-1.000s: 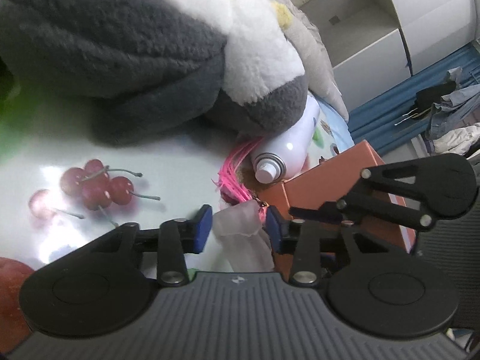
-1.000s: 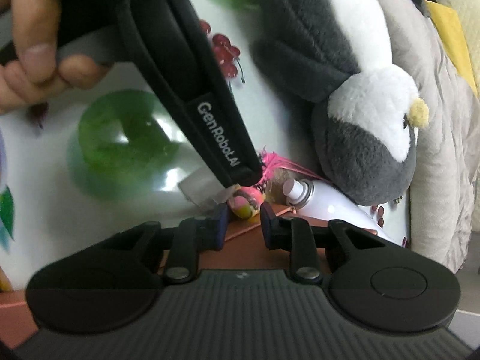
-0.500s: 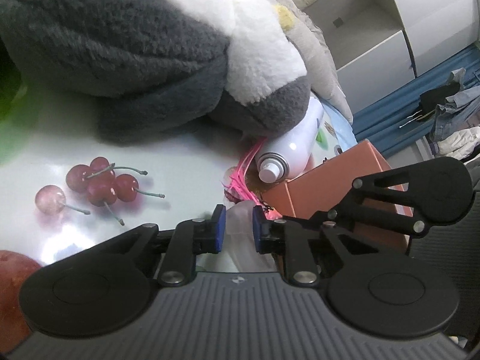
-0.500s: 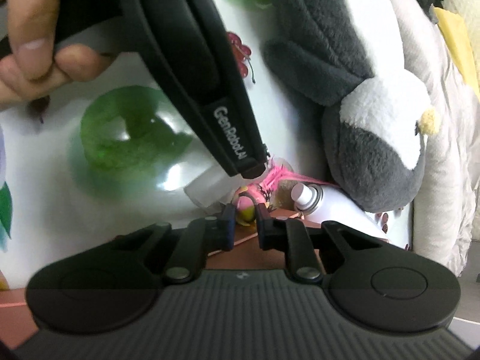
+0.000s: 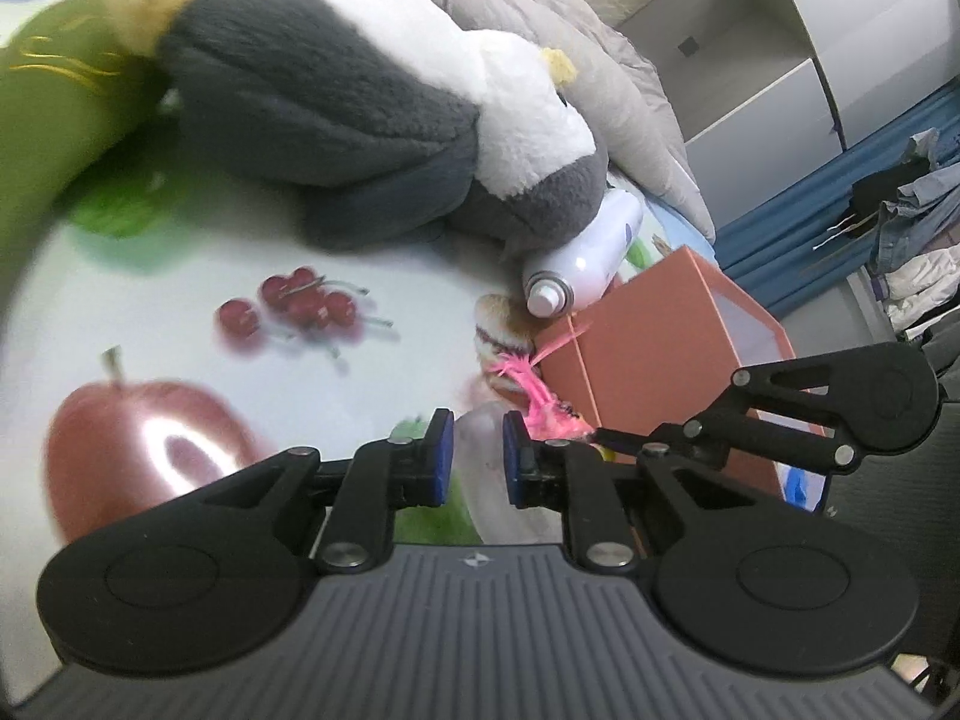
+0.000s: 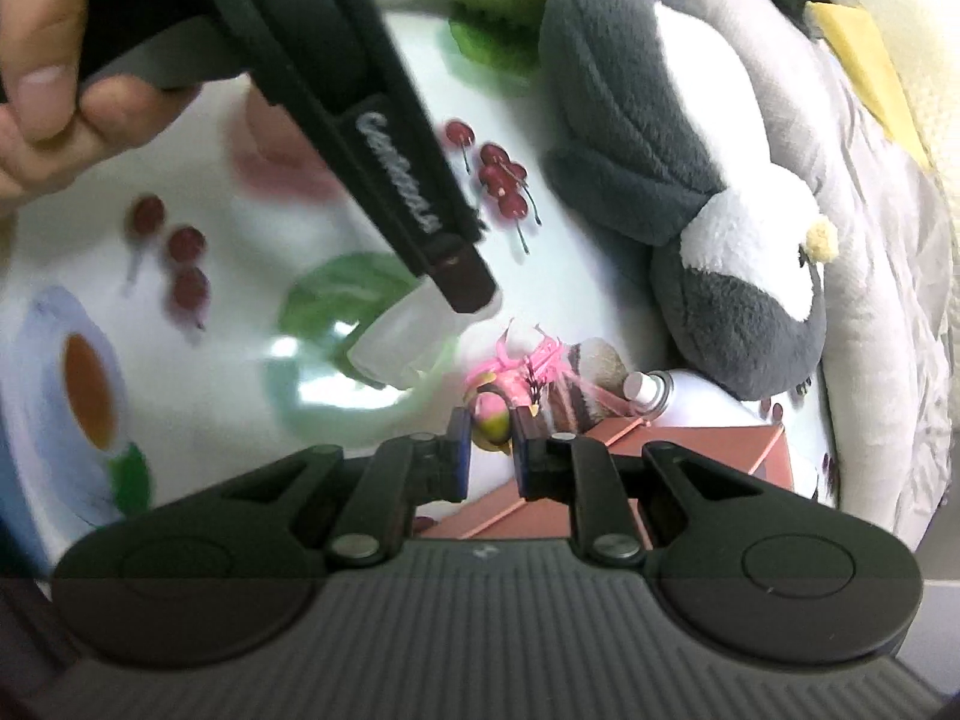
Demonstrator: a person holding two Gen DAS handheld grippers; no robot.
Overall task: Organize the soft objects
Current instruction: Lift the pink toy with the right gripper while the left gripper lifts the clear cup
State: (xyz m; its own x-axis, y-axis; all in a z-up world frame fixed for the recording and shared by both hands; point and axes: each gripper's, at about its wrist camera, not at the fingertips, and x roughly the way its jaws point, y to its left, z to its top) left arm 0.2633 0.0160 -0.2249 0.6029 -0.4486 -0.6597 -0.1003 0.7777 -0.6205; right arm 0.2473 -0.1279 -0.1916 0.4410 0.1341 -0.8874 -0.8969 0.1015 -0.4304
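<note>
The left tongs (image 5: 472, 456), angled down toward the worktop (image 5: 420, 276), are clenched on a soft, translucent whitish bag (image 5: 480, 438) pinched between their 2 blue pads; in the right wrist view the same bag (image 6: 408, 333) hangs from their black tip, and a hand (image 6: 54, 90) grips their handle at the upper left. The right tongs (image 6: 489, 435), tilted more steeply downward, are clenched on a small, rounded pink-and-yellow toy (image 6: 492, 420) with wispy pink feathers on top; it sits just in front of a terracotta cardboard box (image 6: 708, 450). A white spray can (image 6: 690, 399) lies on its side touching the box, with a fuzzy brown-and-cream plush piece (image 6: 591, 360) beside its nozzle. The worktop is covered in a glossy white cloth printed with cherries, an apple and green leaves. Beyond the can lies a large fleecy penguin plush (image 5: 372, 96), grey and white with a yellow beak, leaning against a quilted grey cushion (image 5: 600, 60). A green fabric item (image 5: 54, 102) rests at the penguin's far end.
</note>
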